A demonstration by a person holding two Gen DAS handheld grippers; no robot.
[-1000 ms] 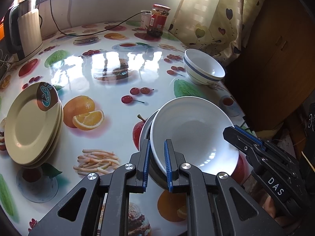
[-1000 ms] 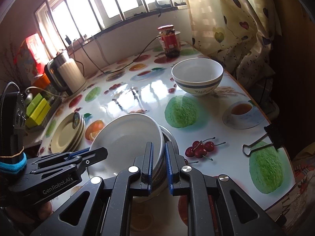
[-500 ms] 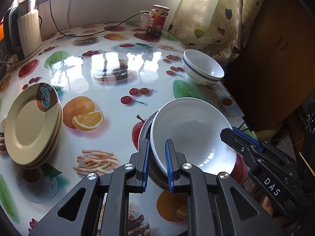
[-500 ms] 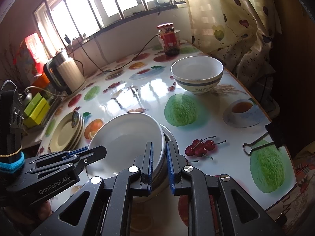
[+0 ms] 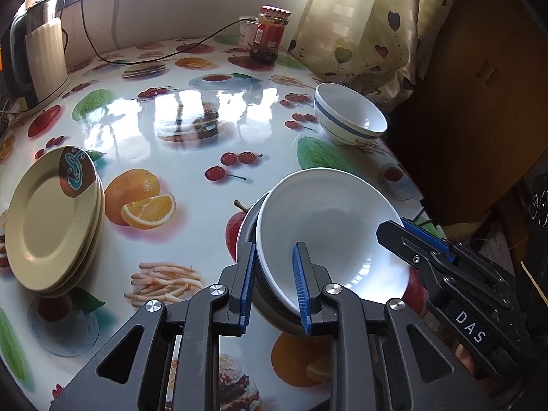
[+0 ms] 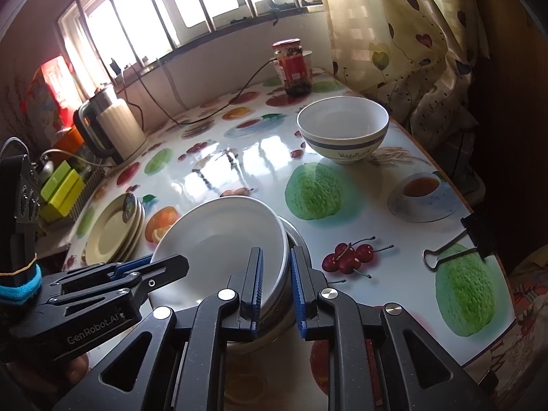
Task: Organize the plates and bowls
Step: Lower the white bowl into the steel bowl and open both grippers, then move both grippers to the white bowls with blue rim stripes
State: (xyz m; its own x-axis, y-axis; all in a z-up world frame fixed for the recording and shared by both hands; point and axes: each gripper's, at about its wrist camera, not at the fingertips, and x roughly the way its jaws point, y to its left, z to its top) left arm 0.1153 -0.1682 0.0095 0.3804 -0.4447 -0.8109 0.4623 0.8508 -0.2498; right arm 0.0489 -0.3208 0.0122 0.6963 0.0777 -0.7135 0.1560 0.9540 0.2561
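A white bowl lies tilted in a metal bowl at the table's near edge. My left gripper straddles their left rims, its jaws now apart. My right gripper straddles the right rims, also spread; the white bowl and metal bowl show there too. A blue-banded bowl stands at the far right. A stack of cream plates lies at the left.
A sauce jar stands at the back with a cable beside it. A kettle is at the back left. A binder clip grips the table's right edge. A curtain and wooden cabinet border the right.
Both grippers' jaws have widened around the bowl rims. The white bowl has settled slightly lower into the metal bowl.
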